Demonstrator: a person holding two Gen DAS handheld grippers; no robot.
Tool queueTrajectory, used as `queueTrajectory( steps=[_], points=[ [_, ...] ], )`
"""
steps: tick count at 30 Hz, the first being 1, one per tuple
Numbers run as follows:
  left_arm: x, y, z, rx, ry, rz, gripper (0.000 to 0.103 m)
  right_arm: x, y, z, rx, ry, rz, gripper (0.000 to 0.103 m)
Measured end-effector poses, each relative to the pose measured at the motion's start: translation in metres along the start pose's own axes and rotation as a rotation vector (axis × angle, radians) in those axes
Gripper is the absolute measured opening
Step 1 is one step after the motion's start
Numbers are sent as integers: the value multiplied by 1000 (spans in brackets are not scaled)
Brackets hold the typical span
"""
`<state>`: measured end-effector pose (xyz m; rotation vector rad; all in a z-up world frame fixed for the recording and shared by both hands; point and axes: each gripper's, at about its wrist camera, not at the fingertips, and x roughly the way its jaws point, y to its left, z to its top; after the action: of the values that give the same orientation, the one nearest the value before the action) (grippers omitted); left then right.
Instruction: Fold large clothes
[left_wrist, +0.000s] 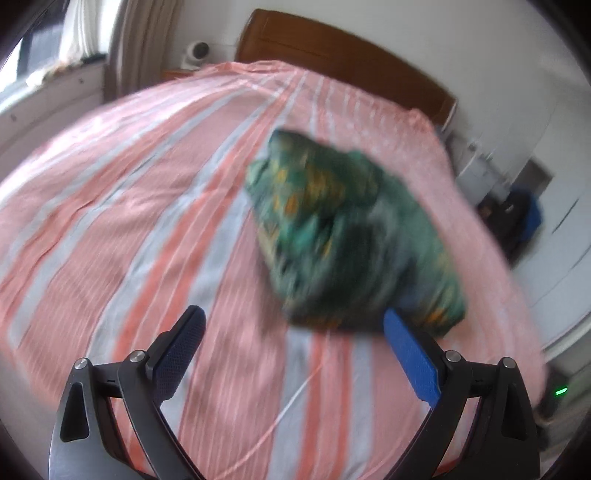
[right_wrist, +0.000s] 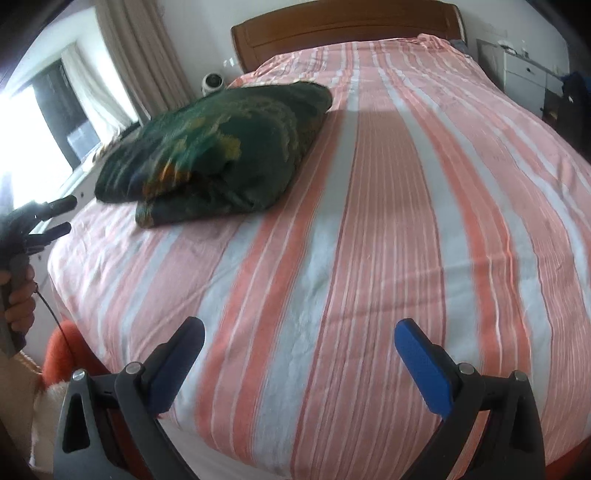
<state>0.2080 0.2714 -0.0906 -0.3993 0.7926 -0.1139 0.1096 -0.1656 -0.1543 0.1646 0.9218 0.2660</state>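
Folded green garment on the striped bed, both grippers empty.

The green patterned garment (right_wrist: 218, 147) lies bundled on the near left part of the pink striped bed (right_wrist: 369, 240). The left gripper (left_wrist: 293, 321) and right gripper (right_wrist: 299, 332) hover above the sheet, jaws wide apart, holding nothing.

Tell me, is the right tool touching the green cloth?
Apart. The right wrist view shows the right tool open over bare striped bedspread, with the green cloth lying farther up the bed.
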Motion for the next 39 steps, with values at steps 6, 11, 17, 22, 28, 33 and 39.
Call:
queueTrajectory(
  steps=[6,11,17,22,28,33,39],
  points=[
    [60,16,63,-35,167,-164,98,3,-25,59,161,-44,100,101],
    [126,8,65,58,344,-155,103,39,-31,126,298,-24,368,101],
    [177,5,46,54,456,-181,103,126,-16,169,287,137,516,102],
    [185,-4,35,63,443,-166,86,177,-2,186,241,249,479,96],
    [134,-56,21,236,267,8,58,131,66,192,-210,72,176,69],
    [83,-86,20,269,119,0,57,74,105,185,-382,-154,91,67],
    [60,-120,61,315,-31,-17,57,31,108,221,-399,-299,76,67]
  ],
)
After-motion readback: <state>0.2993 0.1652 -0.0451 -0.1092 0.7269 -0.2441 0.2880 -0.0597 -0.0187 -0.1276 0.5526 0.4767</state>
